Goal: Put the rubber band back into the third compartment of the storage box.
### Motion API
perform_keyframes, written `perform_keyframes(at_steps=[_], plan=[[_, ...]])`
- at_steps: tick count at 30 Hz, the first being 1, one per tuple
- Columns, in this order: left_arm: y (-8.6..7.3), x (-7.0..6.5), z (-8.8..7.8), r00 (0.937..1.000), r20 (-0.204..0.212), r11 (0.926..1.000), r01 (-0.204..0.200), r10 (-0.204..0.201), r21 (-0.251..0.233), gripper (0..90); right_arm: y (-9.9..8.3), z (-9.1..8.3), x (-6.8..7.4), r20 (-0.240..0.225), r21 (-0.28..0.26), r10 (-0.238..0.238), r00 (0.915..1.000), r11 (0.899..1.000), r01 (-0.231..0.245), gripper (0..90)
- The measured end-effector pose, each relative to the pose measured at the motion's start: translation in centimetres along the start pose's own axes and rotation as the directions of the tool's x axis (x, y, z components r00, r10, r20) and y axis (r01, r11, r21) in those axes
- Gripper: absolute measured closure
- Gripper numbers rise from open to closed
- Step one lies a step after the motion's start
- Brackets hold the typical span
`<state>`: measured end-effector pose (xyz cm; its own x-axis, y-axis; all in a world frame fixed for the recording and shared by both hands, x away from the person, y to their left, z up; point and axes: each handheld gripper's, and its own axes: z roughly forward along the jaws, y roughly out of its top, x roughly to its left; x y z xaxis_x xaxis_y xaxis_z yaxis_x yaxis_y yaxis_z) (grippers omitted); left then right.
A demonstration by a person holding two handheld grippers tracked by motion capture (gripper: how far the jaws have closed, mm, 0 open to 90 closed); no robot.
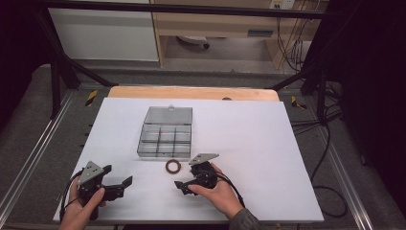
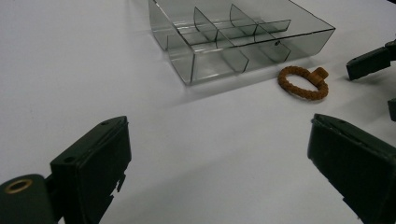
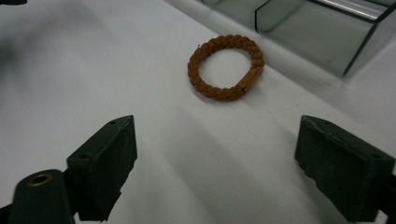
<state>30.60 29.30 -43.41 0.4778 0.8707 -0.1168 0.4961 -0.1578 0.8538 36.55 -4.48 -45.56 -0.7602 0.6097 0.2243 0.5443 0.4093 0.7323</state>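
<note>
My right gripper (image 1: 184,184) hangs low over the white table (image 1: 268,158), jaws spread wide with nothing between them, pointed toward a brown braided bracelet (image 1: 173,166) that lies flat on the tabletop just ahead of the tips. My right hand (image 1: 218,191) grasps the tool from behind, wrist angled inward toward the middle of the table, the grey plate on top tilted up and the cable trailing back along my sleeve. In the right gripper view the bracelet (image 3: 226,67) sits centred beyond the two black jaws, apart from both, its ribbed clasp turned toward the clear compartment box (image 3: 322,32) that stands just past it.

My left gripper (image 1: 118,187) rests near the table's front left corner, well apart from the bracelet, its jaws likewise wide and empty. My left hand (image 1: 86,203) wraps the handle from below, forearm coming in from the bottom edge, the tool aimed to the right across the table. Seen along those jaws in the left gripper view, the bracelet (image 2: 302,83) lies to the right of the box (image 2: 233,42), close by its front corner but not touching it. The box is open, its lid laid back flat behind it, its dividers marking off small compartments.
</note>
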Motion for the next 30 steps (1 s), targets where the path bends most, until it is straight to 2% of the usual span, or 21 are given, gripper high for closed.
perform_keyframes(at_steps=[5, 6, 7, 10, 11, 13, 18, 21, 25, 30], plan=[[0.0, 0.0, 0.0, 1.0, 0.001, 1.0, -0.004, 0.004, 0.003, 6.1, 0.4, 0.3, -0.1, 0.031, -0.021, 0.027, 0.9992, 0.999, -0.026, 26.0], [0.0, 0.0, 0.0, 1.0, 0.002, 1.0, -0.004, 0.004, 0.003, 6.1, 0.6, 0.4, -0.2, 0.036, -0.031, 0.048, 0.9982, 0.998, -0.047, 30.7], [0.0, -0.1, 0.0, 1.0, 0.003, 1.0, -0.005, 0.005, 0.003, 6.1, 0.6, 0.4, -0.2, 0.036, -0.031, 0.048, 0.9982, 0.998, -0.047, 30.7], [0.0, -0.1, 0.0, 1.0, 0.004, 1.0, -0.007, 0.007, 0.002, 6.2, 1.0, 0.6, -0.2, 0.038, -0.056, 0.073, 0.9966, 0.996, -0.071, 41.3], [0.0, -0.1, 0.1, 1.0, 0.005, 1.0, -0.008, 0.008, 0.003, 6.2, 1.0, 0.6, -0.2, 0.038, -0.056, 0.073, 0.9966, 0.996, -0.071, 41.3], [0.0, -0.1, 0.1, 0.9999, 0.007, 0.9999, -0.011, 0.011, 0.004, 6.2, 1.3, 0.9, -0.3, 0.049, -0.07, 0.098, 0.994, 0.993, -0.094, 47.6], [0.0, -0.2, 0.1, 0.9998, 0.012, 0.9999, -0.015, 0.015, 0.006, 6.1, 1.5, 1.6, -0.4, 0.059, -0.071, 0.139, 0.9885, 0.988, -0.135, 52.3], [0.0, -0.2, 0.1, 0.9998, 0.013, 0.9999, -0.016, 0.015, 0.007, 6.1, 1.7, 2.1, -0.7, 0.07, -0.077, 0.16, 0.9846, 0.985, -0.155, 60.4], [0.0, -0.3, 0.1, 0.9997, 0.016, 0.9998, -0.021, 0.021, 0.006, 6.2, 1.8, 2.5, -0.8, 0.08, -0.084, 0.171, 0.9821, 0.983, -0.164, 64.9], [0.1, -0.3, 0.1, 0.9996, 0.017, 0.9997, -0.024, 0.024, 0.004, 6.1, 2.0, 3.0, -0.5, 0.105, -0.081, 0.137, 0.985, 0.988, -0.129, 74.0]])
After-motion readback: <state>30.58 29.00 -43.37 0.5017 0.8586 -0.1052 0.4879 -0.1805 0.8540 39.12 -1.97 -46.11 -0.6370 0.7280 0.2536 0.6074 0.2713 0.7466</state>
